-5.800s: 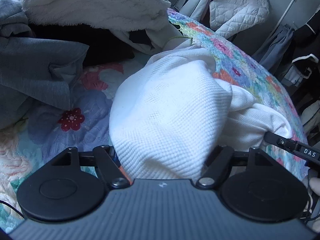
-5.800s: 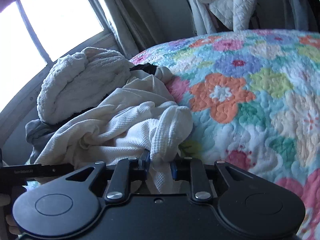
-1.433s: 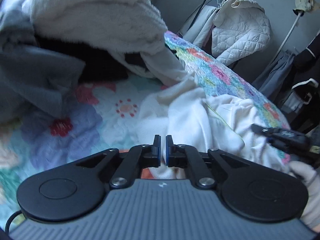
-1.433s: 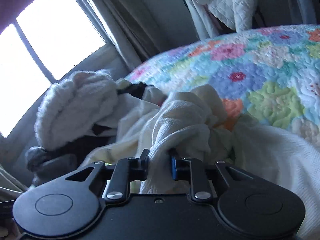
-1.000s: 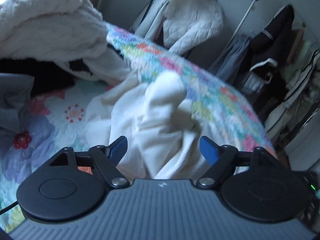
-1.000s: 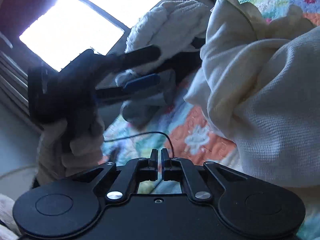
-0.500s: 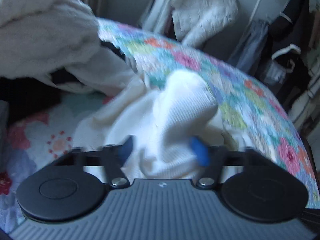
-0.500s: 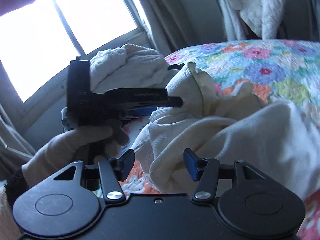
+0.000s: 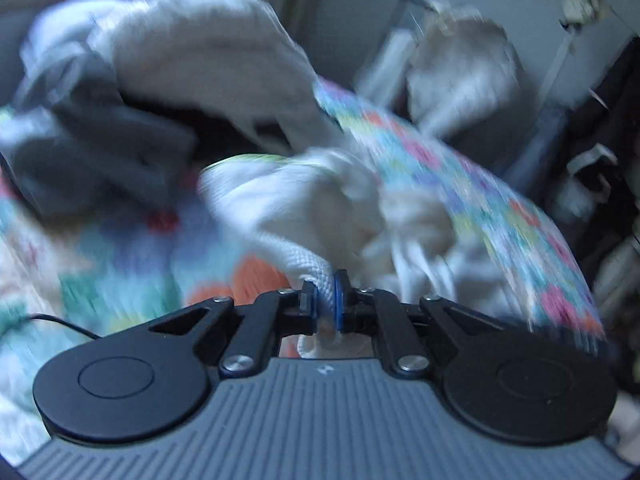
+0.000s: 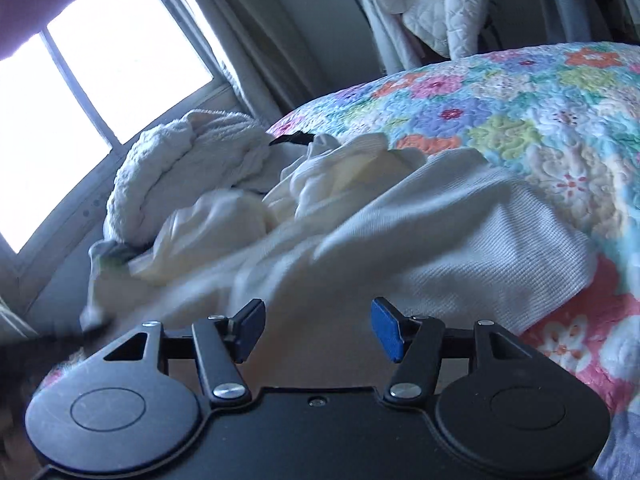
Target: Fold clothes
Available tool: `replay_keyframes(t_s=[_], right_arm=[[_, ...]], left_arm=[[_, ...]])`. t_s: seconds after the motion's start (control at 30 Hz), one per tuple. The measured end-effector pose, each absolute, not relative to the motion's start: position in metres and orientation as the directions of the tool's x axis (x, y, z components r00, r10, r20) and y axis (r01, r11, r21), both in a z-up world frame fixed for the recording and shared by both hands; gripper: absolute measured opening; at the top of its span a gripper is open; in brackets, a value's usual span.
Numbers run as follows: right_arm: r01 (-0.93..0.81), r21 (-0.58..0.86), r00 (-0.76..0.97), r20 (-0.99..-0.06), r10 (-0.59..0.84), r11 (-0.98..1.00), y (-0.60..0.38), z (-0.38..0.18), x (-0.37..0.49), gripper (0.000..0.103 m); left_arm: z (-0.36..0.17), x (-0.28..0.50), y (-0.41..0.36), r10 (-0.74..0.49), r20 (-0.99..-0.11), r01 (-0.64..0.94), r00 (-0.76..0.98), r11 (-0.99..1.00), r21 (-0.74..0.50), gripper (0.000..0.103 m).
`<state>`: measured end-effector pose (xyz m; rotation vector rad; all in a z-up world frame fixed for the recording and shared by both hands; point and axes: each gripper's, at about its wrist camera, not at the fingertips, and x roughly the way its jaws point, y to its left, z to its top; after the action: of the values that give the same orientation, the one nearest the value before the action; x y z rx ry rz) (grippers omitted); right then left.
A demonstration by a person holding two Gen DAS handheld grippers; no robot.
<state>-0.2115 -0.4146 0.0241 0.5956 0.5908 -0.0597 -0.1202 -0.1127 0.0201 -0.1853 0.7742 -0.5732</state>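
Step in hand, as judged: getting hold of the white waffle-knit garment (image 10: 460, 240) to spread it before any fold. Left gripper (image 9: 325, 300) is pinching a thick hem of it between pressed-together pads. Right gripper (image 10: 318, 326) is opening, jaws spread, cloth lying just past them, unpinched. Garment is lying crumpled on the floral quilt (image 10: 540, 120), towel pile (image 10: 180, 168) at 10 o'clock. Next: right needs a second edge. No containers showing.

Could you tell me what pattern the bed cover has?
The quilt has multicoloured flowers, seen best in the right wrist view.
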Motion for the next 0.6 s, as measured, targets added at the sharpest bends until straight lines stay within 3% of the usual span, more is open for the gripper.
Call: replay_keyframes(t_s=[0.1, 0.27, 0.43, 0.6], right_arm=[[0.230, 0.512, 0.827, -0.552, 0.111, 0.828, -0.415, 0.026, -0.211, 0.071], [0.200, 0.490, 0.800, -0.582, 0.148, 0.848, -0.406, 0.027, -0.208, 0.074], [0.197, 0.498, 0.777, -0.604, 0.175, 0.845, -0.403, 0.015, -0.200, 0.082], [0.210, 0.527, 0.739, -0.637, 0.219, 0.823, -0.406, -0.004, -0.183, 0.082]], left_arm=[[0.010, -0.134, -0.132, -0.569, -0.646, 0.481, 0.510, 0.811, -0.335, 0.007], [0.030, -0.137, -0.134, -0.592, -0.638, 0.542, 0.492, 0.782, -0.307, 0.008], [0.044, -0.129, -0.105, -0.583, -0.666, 0.513, 0.465, 0.791, -0.334, 0.009], [0.064, -0.130, -0.074, -0.541, -0.663, 0.467, 0.518, 0.828, -0.311, 0.024]])
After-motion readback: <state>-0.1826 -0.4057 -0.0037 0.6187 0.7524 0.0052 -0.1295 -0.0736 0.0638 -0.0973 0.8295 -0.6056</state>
